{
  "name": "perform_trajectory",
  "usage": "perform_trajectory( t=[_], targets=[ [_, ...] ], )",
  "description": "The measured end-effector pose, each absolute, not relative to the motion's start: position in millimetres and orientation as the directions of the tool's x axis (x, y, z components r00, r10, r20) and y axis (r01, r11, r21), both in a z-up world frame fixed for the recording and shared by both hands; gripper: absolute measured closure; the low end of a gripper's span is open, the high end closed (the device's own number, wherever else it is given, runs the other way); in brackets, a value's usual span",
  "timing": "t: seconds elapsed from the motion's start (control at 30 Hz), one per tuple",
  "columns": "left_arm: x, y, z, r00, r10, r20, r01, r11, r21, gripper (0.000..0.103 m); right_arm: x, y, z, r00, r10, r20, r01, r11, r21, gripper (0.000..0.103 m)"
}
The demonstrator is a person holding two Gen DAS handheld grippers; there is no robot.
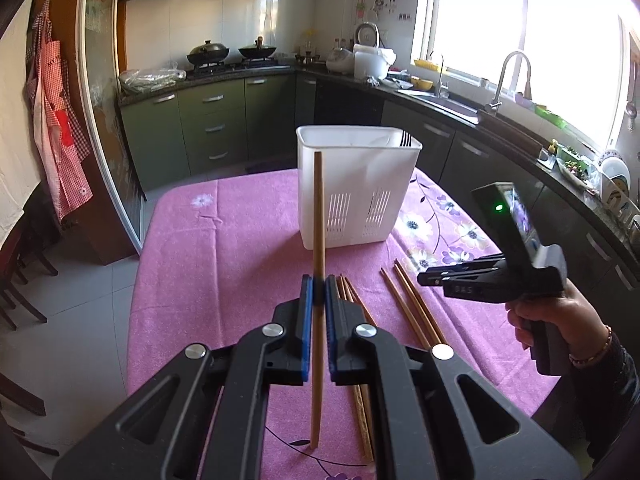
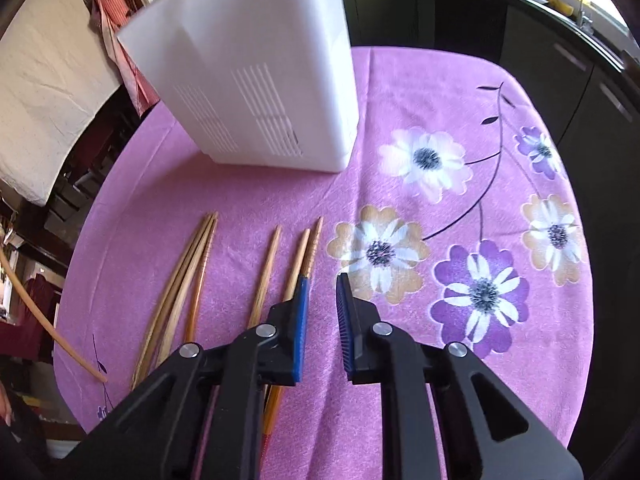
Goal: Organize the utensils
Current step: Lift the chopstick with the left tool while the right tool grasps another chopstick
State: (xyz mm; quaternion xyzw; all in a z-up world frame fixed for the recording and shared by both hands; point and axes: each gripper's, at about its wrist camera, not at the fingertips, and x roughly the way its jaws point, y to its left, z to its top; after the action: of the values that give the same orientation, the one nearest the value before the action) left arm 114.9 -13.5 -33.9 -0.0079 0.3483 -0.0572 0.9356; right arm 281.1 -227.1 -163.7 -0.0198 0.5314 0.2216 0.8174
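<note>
My left gripper is shut on a wooden chopstick, held nearly upright with its lower tip near the pink tablecloth. The white slotted utensil basket stands beyond it, with dark fork tines showing at its far right corner. It also shows in the right wrist view. Several chopsticks lie on the cloth in two loose groups. My right gripper is open and empty, low over the right group. In the left wrist view the right gripper hovers right of the loose chopsticks.
The table has a pink floral cloth with rounded edges. Dark green kitchen cabinets, a counter with a sink and dishes run behind and to the right. Dark wooden chairs stand at the left.
</note>
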Motion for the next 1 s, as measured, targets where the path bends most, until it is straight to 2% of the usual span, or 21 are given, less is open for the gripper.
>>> perform_trajectory(
  t=[0.37, 0.77, 1.0],
  targets=[
    [99, -10, -21, 0.789, -0.123, -0.602, 0.119, 0.992, -0.046, 0.097, 280, -206, -169, 0.284, 0.291, -0.913, -0.407, 0.899, 0.16, 0.087],
    [94, -9, -21, 0.792, -0.139, -0.595, 0.139, 0.989, -0.046, 0.097, 274, -169, -177, 0.263, 0.203, -0.943, -0.427, 0.901, 0.075, 0.089],
    [92, -9, -21, 0.792, -0.139, -0.594, 0.142, 0.989, -0.042, 0.097, 274, -150, -176, 0.291, 0.188, -0.938, -0.436, 0.899, 0.045, 0.096]
  ],
)
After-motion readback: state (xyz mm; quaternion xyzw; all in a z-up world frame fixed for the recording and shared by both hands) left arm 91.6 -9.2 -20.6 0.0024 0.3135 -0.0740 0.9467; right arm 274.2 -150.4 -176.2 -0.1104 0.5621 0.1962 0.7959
